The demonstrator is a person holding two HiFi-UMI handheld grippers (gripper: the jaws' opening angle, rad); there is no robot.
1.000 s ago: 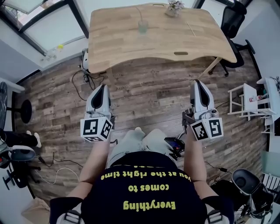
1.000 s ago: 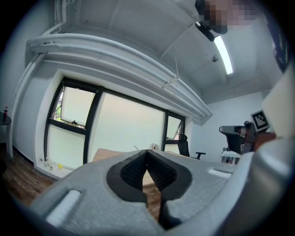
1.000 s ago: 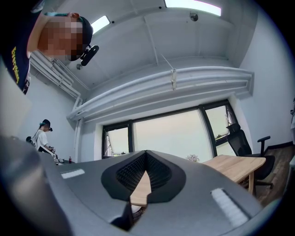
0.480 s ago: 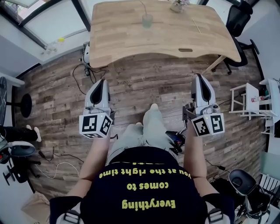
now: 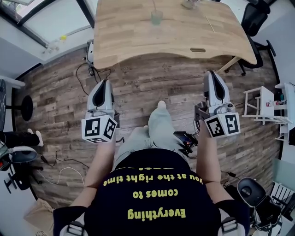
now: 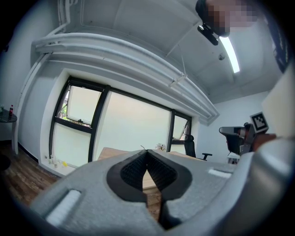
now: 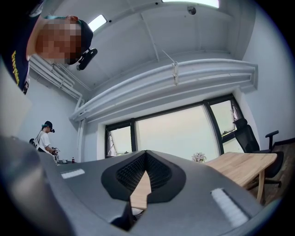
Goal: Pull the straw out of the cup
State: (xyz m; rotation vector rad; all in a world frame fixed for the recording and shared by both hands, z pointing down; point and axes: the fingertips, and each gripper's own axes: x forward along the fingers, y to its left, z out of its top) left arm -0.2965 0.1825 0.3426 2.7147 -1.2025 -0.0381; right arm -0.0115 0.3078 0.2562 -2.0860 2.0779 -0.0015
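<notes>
The left gripper (image 6: 146, 153) has its jaws pressed together on nothing, and so has the right gripper (image 7: 145, 154). In the head view both point toward twelve o'clock over a plank floor (image 5: 152, 87), short of the wooden table (image 5: 129, 37). The cup (image 5: 156, 17) stands on the table near twelve o'clock, well apart from both grippers. Its straw (image 5: 153, 5) is a faint line cut off by the top edge. An office chair (image 5: 254, 16) at one o'clock is partly out of frame.
</notes>
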